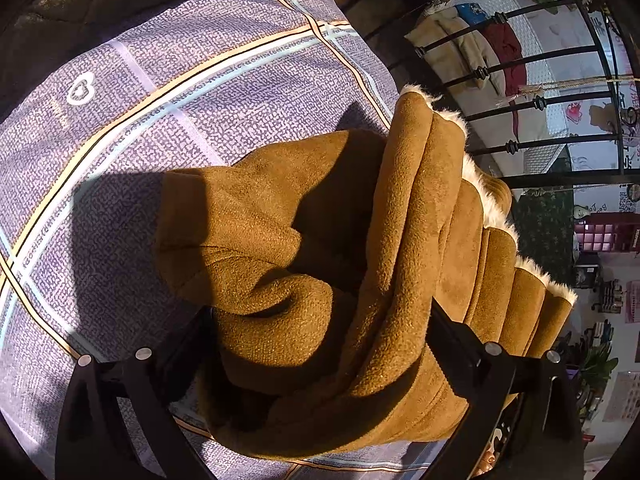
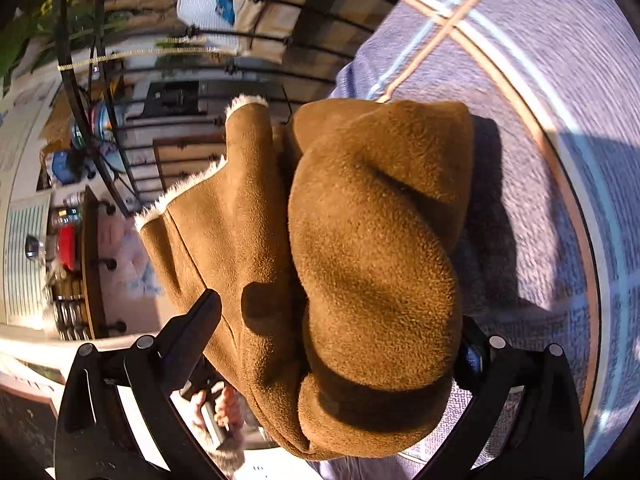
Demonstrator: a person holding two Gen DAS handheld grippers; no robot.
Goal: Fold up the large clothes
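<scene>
Left wrist view, hidden parts: the fingertips of the left gripper [image 1: 320, 320] are covered by thick folds of the brown suede coat [image 1: 360, 264], so the contact itself is not visible.
Left wrist view, coat: it fills the gap between both fingers and bulges forward and upward from them; its cream fleece lining [image 1: 488, 200] shows along the edge on the right side.
Left wrist view, grip: the two black fingers press against the bundle from both sides, closed on the coat.
Left wrist view, surroundings: a purple checked bedsheet [image 1: 160, 100] lies beyond and to the left of the gripper; a black metal railing [image 1: 532, 104] stands to the upper right.

Right wrist view, hidden parts: the right finger of the right gripper [image 2: 332, 352] is mostly behind a rounded fold; the background is blurred.
Right wrist view, coat: the bundle [image 2: 376, 248] sits between the fingers and extends forward, above the bedsheet [image 2: 540, 120] on the right.
Right wrist view, grip: the fingers clamp the coat from both sides.
Right wrist view, hand: the person's left hand [image 2: 216, 408], lower left, holds a handle; which part is unclear.
</scene>
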